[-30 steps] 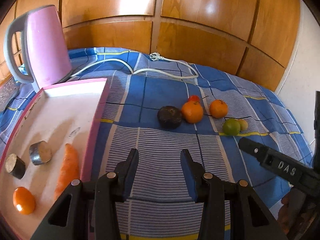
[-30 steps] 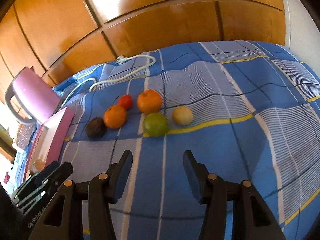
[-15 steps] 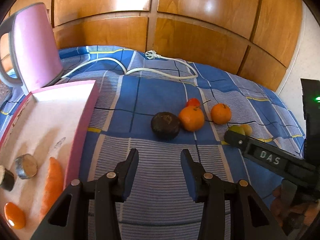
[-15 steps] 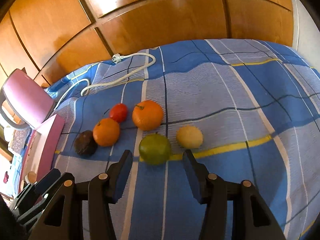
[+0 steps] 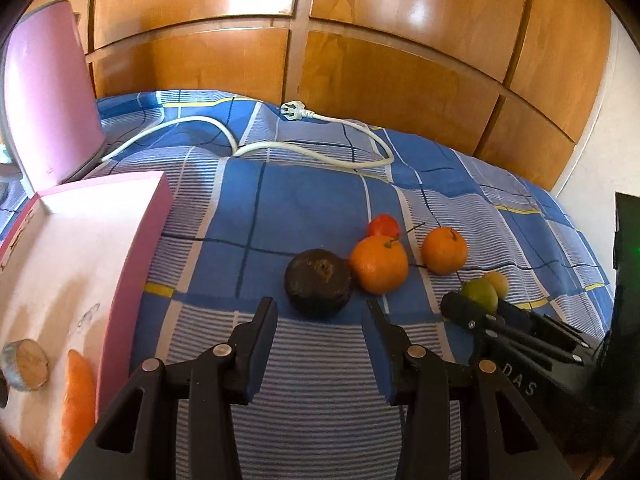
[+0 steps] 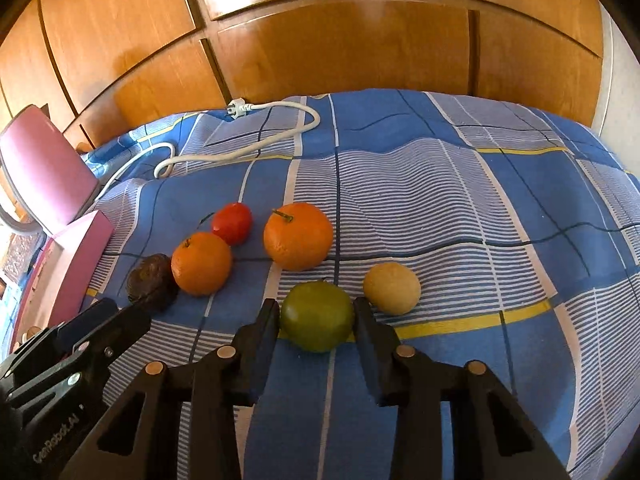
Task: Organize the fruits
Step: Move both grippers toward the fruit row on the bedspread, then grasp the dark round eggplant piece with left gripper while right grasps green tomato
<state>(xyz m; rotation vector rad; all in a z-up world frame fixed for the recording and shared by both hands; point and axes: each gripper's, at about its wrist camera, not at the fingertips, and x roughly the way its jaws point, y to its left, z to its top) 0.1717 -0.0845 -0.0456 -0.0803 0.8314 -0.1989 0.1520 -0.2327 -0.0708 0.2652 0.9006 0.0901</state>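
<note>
Both hand-held grippers are spread wide. The right hand-held gripper (image 6: 316, 312) brackets the green fruit (image 6: 317, 316) on the bed (image 6: 500, 208), seemingly not yet squeezing it. The left hand-held gripper (image 5: 322, 312) holds nothing, the dark fruit (image 5: 318, 282) just ahead.

On the blue checked cloth (image 6: 440, 184): two round orange mandarins (image 6: 298, 236) (image 6: 201, 263), one small red tomato (image 6: 232, 223), one green round fruit (image 6: 317, 316), one pale yellow round fruit (image 6: 392, 288), one dark brown wrinkled fruit (image 6: 150, 282).

Left gripper (image 5: 320, 312) and right gripper (image 6: 316, 314), fingers spread wide, both low.
</note>
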